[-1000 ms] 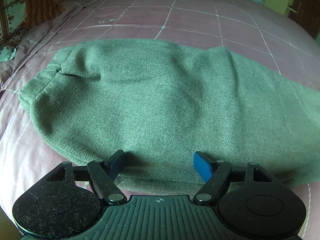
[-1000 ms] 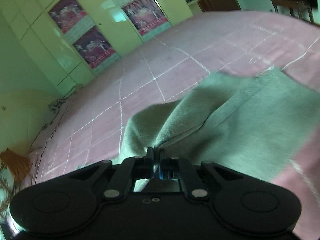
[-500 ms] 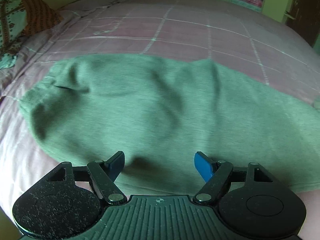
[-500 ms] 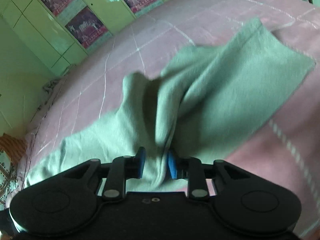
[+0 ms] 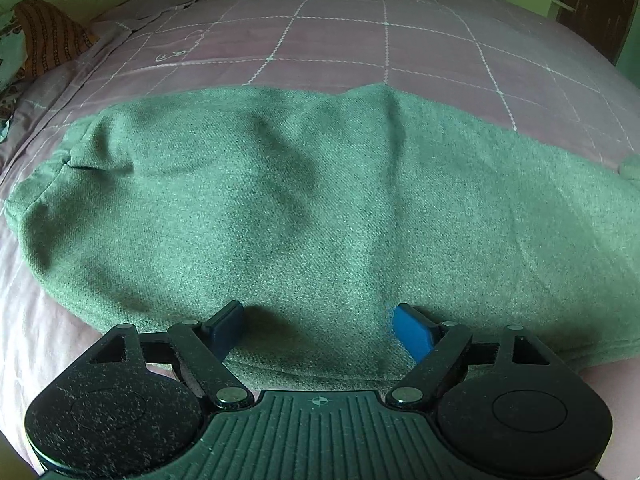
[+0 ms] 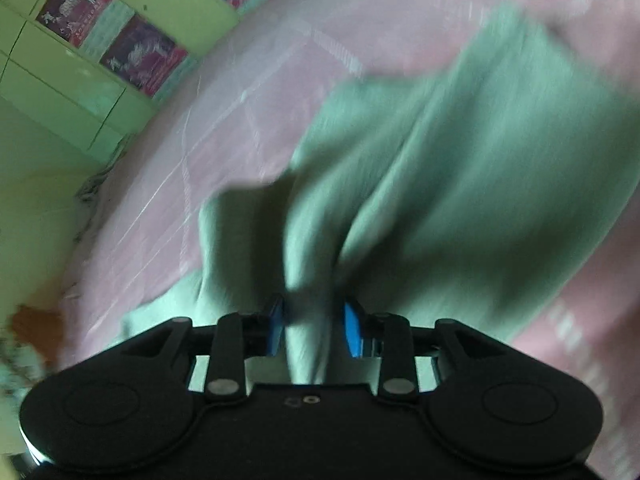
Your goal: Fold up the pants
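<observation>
Green pants point(image 5: 300, 208) lie spread flat across the pink checked bedsheet point(image 5: 340, 40), waistband end at the left. My left gripper point(image 5: 316, 320) hovers over their near edge; its jaws are opening, and only flat cloth lies below them, nothing pinched. In the blurred right wrist view, a raised fold of the pants point(image 6: 480, 180) runs between the blue pads of my right gripper point(image 6: 312, 320). Its jaws are opening, and a gap shows beside the right pad point(image 6: 352, 332), so the cloth sits loosely between them.
A brown patterned pillow point(image 5: 48, 40) lies at the bed's far left. A dark door point(image 5: 592, 8) stands at the far right. Green cupboard doors with posters point(image 6: 120, 40) rise beyond the bed in the right wrist view.
My right gripper was shut on the fold a second ago; its pads have parted and it has sunk toward the bed, rolling. My left gripper's jaws stand slightly wider and it has shifted a little.
</observation>
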A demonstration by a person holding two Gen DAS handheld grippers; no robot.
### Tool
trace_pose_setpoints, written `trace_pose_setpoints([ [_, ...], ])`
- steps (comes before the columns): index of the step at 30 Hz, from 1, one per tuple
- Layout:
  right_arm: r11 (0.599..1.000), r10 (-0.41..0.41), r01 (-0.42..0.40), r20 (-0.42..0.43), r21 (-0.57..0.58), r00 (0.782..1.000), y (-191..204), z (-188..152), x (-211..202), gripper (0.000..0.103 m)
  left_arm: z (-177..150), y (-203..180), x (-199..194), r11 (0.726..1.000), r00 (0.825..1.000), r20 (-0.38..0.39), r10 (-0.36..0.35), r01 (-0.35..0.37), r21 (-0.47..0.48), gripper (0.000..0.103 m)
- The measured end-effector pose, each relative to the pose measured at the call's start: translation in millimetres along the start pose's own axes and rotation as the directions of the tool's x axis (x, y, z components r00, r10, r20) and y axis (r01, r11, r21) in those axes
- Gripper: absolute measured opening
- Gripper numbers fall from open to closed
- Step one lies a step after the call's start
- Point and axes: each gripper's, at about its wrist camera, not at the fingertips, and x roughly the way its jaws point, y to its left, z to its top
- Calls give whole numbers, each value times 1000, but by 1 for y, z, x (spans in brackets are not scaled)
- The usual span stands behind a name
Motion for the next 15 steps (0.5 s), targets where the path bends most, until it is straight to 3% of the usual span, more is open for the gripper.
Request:
trace_pose_setpoints([
  [4,993,106,-102,67,-67,992,14,5,-9,30,-1,-1,1,1000,1000,2,-4,4,6,83],
  [6,992,117,-111,110,-60,987,17,16,-6,30,-1,-1,1,1000,1000,2,-3,3,8,83],
  [11,998,26,-39,247,47,969,9,50,9,30,-1,-2,2,1000,1000,1,-1,1,13,85],
  [14,998,-59,48,266,48,962,8,64,20,6,0,-3,3,1000,1000,-1,-1,1,17,87],
  [15,998,-68,61,288,34,955,10,67,17,6,0,-3,4,1000,1000,-1,-2,2,17,87],
])
